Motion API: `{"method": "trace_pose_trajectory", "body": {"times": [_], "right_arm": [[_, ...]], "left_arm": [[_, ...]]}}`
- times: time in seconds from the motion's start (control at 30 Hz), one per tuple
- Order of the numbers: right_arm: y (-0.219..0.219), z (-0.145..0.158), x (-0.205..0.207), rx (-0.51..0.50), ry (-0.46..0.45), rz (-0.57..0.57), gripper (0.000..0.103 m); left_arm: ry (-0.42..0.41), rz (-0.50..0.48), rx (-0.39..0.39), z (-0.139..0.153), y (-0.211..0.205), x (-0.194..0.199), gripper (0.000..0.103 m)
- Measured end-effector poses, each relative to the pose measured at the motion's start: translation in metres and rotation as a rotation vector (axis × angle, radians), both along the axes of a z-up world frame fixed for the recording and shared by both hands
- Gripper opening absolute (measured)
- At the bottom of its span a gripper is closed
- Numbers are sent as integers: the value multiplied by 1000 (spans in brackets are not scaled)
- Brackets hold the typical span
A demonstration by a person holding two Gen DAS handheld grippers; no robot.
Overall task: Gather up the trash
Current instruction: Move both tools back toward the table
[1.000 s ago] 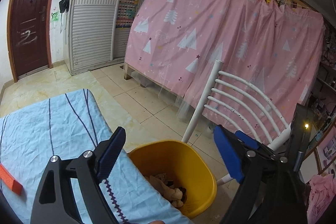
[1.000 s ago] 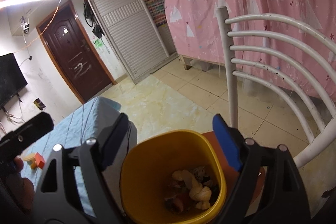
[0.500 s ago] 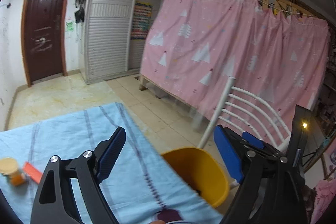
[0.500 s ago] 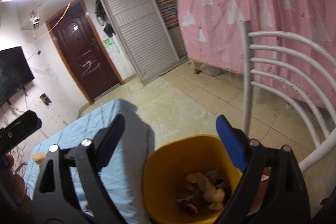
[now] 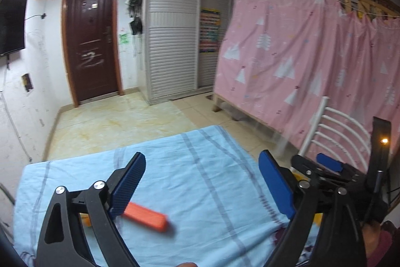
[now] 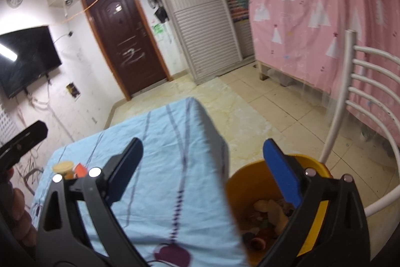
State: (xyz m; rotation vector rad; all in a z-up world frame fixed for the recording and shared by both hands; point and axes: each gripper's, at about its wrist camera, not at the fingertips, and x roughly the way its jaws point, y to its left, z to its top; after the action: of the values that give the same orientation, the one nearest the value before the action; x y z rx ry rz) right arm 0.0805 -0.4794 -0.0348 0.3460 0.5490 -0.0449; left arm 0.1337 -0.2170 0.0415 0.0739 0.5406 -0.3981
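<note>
Now the left hand-held gripper (image 5: 202,188) stands released, its blue pads (image 5: 128,183) well apart with nothing between them; its jaws have just been opening wider. Just beyond and below its left pad lies an orange block-shaped piece (image 5: 147,217) on the tabletop (image 5: 200,179), which is covered with a light-blue striped cloth. The right hand-held gripper (image 6: 203,172) is likewise released and empty, its jaws also just having spread, and it hangs over the tabletop's near corner with the yellow bin (image 6: 312,167) under its right finger. The bin, already holding crumpled scraps (image 6: 270,209), sits on the floor beside a white chair (image 6: 350,96).

The step in hand looks like a reach for the next piece of trash. At the far left of the tabletop in the right wrist view stands a small jar with a pale lid (image 6: 62,167), beside an orange thing that is probably the same block. To do it well, the left hand-held gripper should descend so both pads straddle the block across its narrow width, then close squarely; a skewed approach could push it along the cloth. Whether the jar counts as trash cannot be told.
</note>
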Motion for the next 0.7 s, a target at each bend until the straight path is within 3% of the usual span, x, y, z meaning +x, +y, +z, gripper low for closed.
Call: {"method": "trace_pose_trajectory", "body": {"times": [0.47,0.7], "right_arm": [[92,0,33,-81,52,221,93],[134,-6,43,-132,89,343,93]], "left_arm": [[30,194,137,-17,99,31,92],[63,206,232,-35,133,46,93]]}}
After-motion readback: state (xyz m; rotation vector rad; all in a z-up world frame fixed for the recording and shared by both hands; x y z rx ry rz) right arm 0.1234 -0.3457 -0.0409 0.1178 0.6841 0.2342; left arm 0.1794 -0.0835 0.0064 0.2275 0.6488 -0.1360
